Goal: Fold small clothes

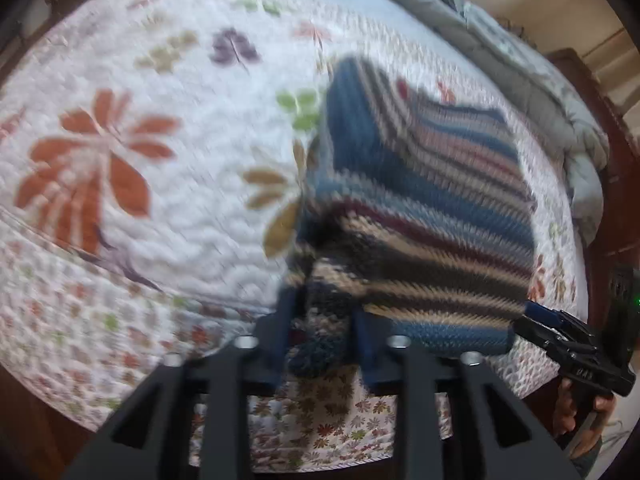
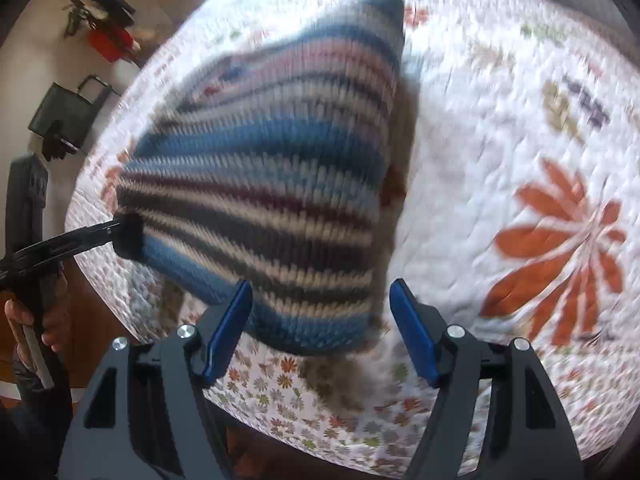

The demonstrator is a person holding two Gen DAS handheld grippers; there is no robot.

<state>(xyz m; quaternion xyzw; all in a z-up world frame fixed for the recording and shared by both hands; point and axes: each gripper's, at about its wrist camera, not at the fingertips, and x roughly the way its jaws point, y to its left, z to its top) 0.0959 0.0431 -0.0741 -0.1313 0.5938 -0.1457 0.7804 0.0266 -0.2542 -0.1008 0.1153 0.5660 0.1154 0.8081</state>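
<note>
Striped knit garment [image 1: 420, 216] lies near the floral quilt's [image 1: 192, 184] front edge. Left gripper [image 1: 320, 320] clamps a bunched corner; right gripper [image 2: 320, 316] hovers with fingers spread.

No text, label, brand or number can be read anywhere.

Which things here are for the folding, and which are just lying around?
For the folding:
striped knit garment
left gripper, shut on it
right gripper, open

Just lying around:
floral quilt
grey blanket
black bag
</note>
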